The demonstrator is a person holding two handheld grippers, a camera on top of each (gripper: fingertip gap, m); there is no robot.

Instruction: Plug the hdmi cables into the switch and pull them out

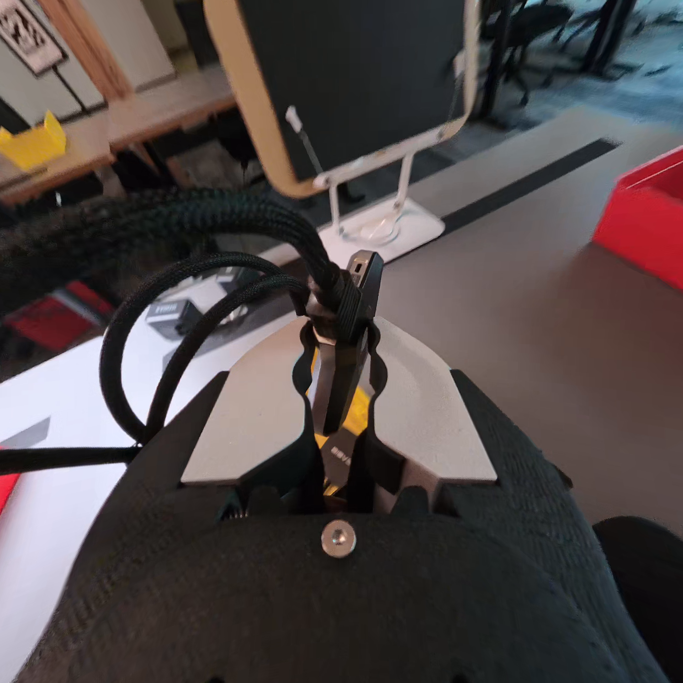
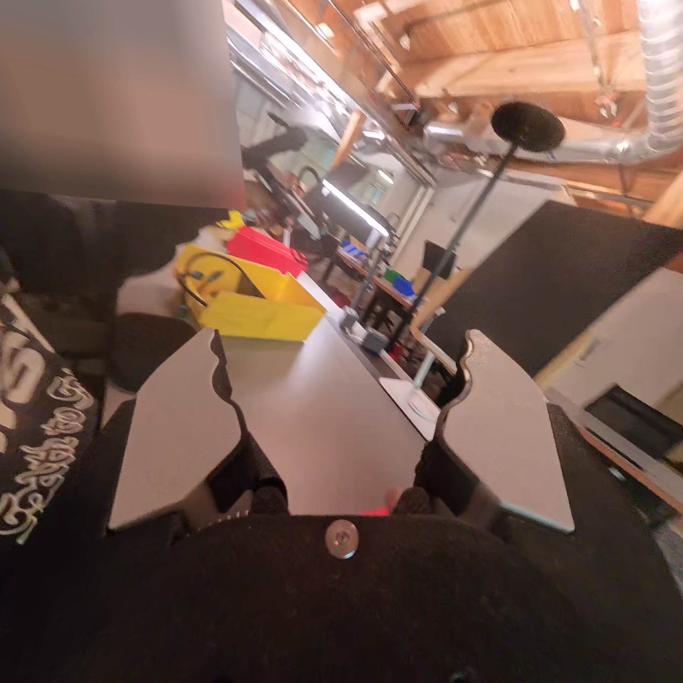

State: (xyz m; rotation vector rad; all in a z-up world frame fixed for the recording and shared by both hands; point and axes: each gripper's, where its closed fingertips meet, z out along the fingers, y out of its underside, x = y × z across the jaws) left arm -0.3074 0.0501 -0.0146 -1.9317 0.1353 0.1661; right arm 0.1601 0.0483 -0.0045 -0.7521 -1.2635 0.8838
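Holding the switch (image 1: 364,295) mid-frame, left gripper (image 1: 338,334) clamped on it.
Cables (image 1: 229,236) look plugged in; pulling remains. Right gripper (image 2: 342,354) gapes, empty.

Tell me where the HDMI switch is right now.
In the left wrist view, the switch is clamped on edge in the left claw, lifted above the table, braided cables plugged into its top.

Slim black switch (image 1: 354,354) edge-up, black braided hdmi cables (image 1: 321,269) plugged in, looping left
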